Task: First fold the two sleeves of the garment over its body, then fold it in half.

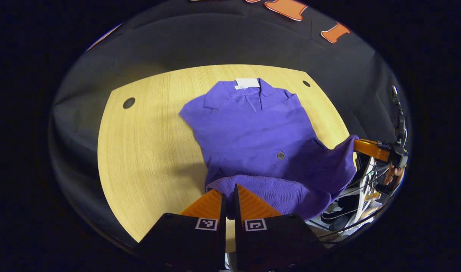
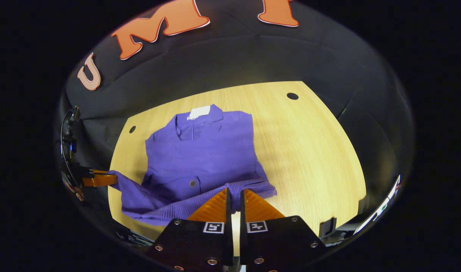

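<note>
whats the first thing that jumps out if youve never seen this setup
The purple garment spread on the light wooden table, collar at the far end with a white tag. Next, the orange fingers: the left gripper and the right gripper each pinch the near hem, lifting it off the table.

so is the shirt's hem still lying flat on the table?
No: both grippers pinch the purple shirt's hem, lifted off the table.
</note>
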### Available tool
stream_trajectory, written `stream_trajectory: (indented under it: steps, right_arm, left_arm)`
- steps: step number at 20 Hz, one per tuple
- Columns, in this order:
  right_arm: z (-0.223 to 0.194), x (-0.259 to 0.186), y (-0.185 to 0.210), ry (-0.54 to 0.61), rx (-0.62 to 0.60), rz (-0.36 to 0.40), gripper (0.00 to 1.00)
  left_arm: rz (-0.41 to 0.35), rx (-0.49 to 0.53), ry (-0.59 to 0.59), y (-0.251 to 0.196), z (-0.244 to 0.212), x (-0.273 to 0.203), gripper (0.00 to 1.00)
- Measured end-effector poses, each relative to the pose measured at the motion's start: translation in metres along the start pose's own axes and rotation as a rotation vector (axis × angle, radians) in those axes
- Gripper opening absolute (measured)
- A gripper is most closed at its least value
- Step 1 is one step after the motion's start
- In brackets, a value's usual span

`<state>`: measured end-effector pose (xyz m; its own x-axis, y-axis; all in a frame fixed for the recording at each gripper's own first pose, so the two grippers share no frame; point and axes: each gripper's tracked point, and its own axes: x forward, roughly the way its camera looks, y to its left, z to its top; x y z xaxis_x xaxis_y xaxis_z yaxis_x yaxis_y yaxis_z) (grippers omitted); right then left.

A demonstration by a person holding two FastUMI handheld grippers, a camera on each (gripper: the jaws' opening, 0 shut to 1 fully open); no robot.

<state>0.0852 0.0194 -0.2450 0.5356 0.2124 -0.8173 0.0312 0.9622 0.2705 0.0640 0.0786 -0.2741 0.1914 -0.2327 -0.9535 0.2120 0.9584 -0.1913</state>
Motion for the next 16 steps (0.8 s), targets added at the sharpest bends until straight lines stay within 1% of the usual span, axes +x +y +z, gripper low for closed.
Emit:
stream_trajectory:
  steps: [2, 5, 8, 9, 12, 16]
  right_arm:
    - [0.02, 0.013, 0.0, 0.01, -0.037, 0.031, 0.07]
    - [0.05, 0.037, -0.013, 0.013, -0.104, 0.043, 0.07]
    - [0.081, 0.065, -0.019, 0.01, -0.121, 0.066, 0.07]
    - [0.09, 0.073, -0.022, 0.016, -0.119, 0.077, 0.07]
    - [0.114, 0.099, -0.021, 0.02, -0.109, 0.121, 0.07]
    - [0.14, 0.126, -0.012, 0.014, -0.097, 0.165, 0.07]
  left_arm:
    - [0.033, 0.011, -0.006, 0.006, 0.025, 0.005, 0.12]
    - [0.071, -0.004, -0.029, 0.012, 0.066, 0.017, 0.12]
    - [0.126, 0.003, -0.051, 0.027, 0.103, 0.033, 0.12]
    - [0.136, -0.007, -0.059, 0.029, 0.115, 0.036, 0.12]
    - [0.139, -0.083, -0.097, 0.033, 0.14, 0.052, 0.12]
    - [0.193, -0.135, -0.148, 0.051, 0.158, 0.064, 0.12]
